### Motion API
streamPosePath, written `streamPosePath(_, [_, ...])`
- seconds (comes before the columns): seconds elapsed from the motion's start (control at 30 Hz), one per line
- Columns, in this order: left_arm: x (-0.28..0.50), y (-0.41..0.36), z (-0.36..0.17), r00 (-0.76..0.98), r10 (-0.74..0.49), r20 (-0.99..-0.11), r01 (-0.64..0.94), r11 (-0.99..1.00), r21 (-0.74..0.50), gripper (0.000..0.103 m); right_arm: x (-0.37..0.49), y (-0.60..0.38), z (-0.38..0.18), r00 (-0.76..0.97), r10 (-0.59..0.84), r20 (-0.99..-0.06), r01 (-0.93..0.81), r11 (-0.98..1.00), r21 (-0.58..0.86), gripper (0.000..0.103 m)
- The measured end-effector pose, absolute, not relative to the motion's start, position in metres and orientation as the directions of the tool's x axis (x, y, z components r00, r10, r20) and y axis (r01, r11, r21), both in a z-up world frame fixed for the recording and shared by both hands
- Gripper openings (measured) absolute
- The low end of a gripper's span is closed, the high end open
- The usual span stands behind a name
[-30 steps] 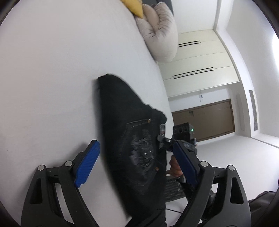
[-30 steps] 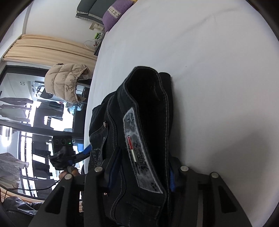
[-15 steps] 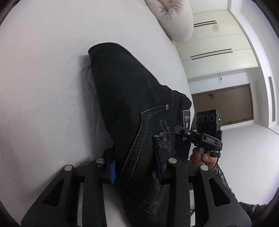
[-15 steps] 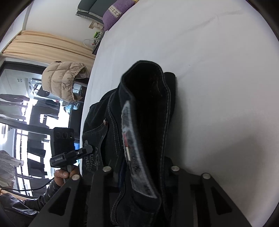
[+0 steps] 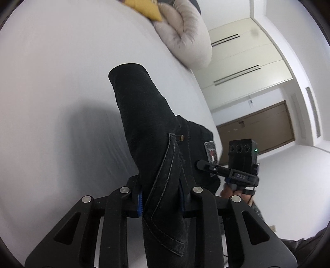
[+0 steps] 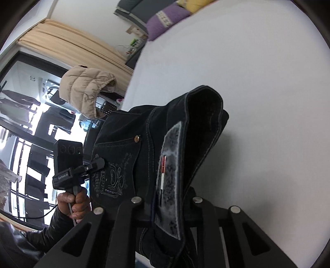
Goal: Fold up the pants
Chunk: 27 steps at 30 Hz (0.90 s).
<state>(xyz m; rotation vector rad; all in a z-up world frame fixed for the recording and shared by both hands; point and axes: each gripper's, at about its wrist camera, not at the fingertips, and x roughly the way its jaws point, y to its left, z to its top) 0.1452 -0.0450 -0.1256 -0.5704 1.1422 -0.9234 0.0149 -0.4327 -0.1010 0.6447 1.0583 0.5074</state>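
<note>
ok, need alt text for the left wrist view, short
The left gripper has its jaws closing on the waist end of black denim pants, which slope down to a white bed sheet. To the right, the right gripper meets the same pants by a grey waistband patch; a beige quilted bundle lies behind.

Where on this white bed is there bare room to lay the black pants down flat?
The white bed is bare left of the black pants, up to the yellow cushion. It is also bare right of them, toward the purple cushion. The beige bedding crowds the far edge.
</note>
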Motion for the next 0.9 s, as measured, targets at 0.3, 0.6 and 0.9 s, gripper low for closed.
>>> streamPosePath(0.3, [0.261, 0.008, -0.14, 0.232, -0.793, -0.563, 0.29, 0.609, -0.738, 0.022, 0.152, -0.358, -0.084, 0.381, 0.678, -0.628, -0.076, 0.7, 0.71, 0.018])
streamPosePath(0.6, [0.298, 0.077, -0.228, 0.234, -0.767, -0.598, 0.172, 0.638, -0.751, 0.028, 0.189, -0.337, -0.161, 0.32, 0.742, -0.589, 0.03, 0.614, 0.789, 0.029])
streamPosePath(0.9, [0.252, 0.054, -0.152, 0.517, -0.384, -0.765, 0.231, 0.923, -0.307, 0.069, 0.136, -0.355, -0.133, 0.494, 0.636, -0.593, 0.052, 0.658, 0.751, 0.067])
